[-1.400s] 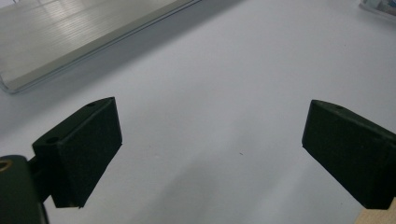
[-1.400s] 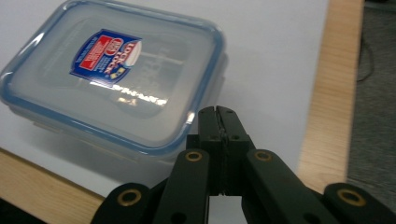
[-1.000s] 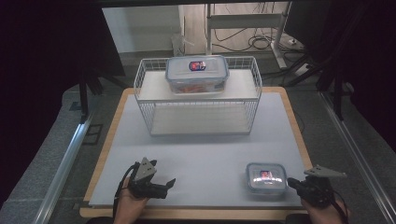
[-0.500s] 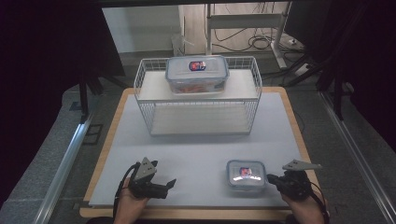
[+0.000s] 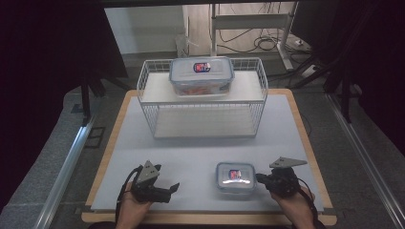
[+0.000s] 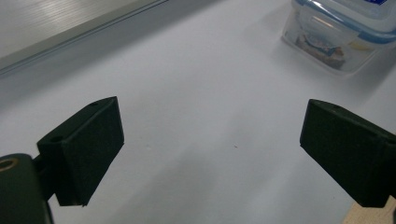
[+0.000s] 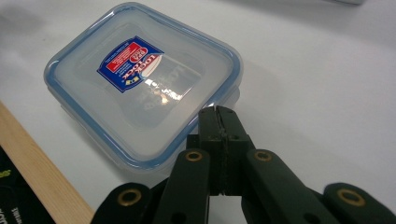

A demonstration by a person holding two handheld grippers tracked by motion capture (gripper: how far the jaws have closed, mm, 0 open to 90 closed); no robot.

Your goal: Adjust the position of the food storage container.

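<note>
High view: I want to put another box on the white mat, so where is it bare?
Bare: the mat's middle, between the white wire rack and the small clear blue-rimmed box, and the strips beside the rack. Crowded: the near edge, with the left gripper, that box and the shut right gripper.

White wire rack, far side of tabletop, well beyond left gripper; large lidded container on its upper shelf.
</note>
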